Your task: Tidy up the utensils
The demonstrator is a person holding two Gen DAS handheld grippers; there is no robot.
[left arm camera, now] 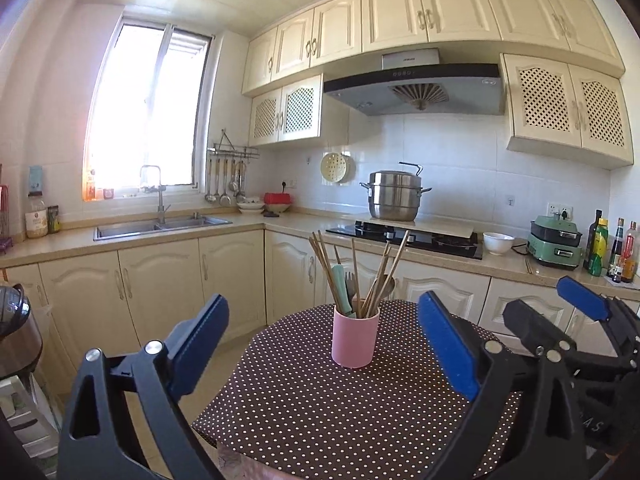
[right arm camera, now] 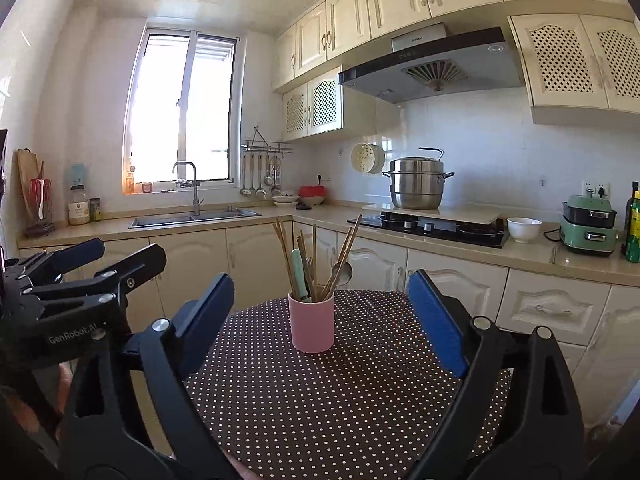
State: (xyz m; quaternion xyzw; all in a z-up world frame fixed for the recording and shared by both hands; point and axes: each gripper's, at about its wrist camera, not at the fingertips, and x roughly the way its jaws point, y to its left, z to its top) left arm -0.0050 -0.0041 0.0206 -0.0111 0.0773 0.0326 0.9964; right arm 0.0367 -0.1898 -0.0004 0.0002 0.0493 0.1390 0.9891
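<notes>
The pink cup [left arm camera: 355,340] stands upright on the brown polka-dot tablecloth [left arm camera: 320,408] of a small table, toward its far edge. It holds the utensils: several wooden chopsticks [left arm camera: 322,264] fanned outward, a pale green-handled utensil [left arm camera: 341,286], a fork [left arm camera: 350,282] and a metal spoon [left arm camera: 388,286]. The lower ends of all of them are hidden inside the cup, and the green-handled item's working end cannot be identified.

The left gripper [left arm camera: 324,344] is held above the near side of the table, its blue-padded fingers spread wide apart with nothing between them; the cup sits beyond the fingertips, untouched. The right gripper [right arm camera: 320,316] is in the same condition: fingers wide apart, empty, the cup ahead of it and clear of both pads. In the left wrist view the right gripper appears at the right margin, partly cut off; in the right wrist view the left gripper [right arm camera: 96,258] shows at the left margin, its fingers parted.

The near edge of the table is cut off by the gripper bodies in both views. Behind the table a counter carries a sink [left arm camera: 160,227], a stove [left arm camera: 404,236] with a steel steamer pot [left arm camera: 394,196], a white bowl [left arm camera: 498,243] and a green appliance [left arm camera: 554,246]. Bottles [left arm camera: 612,252] at the far right are too small to read. The window [left arm camera: 148,120] is overexposed; nothing beyond it can be made out.
</notes>
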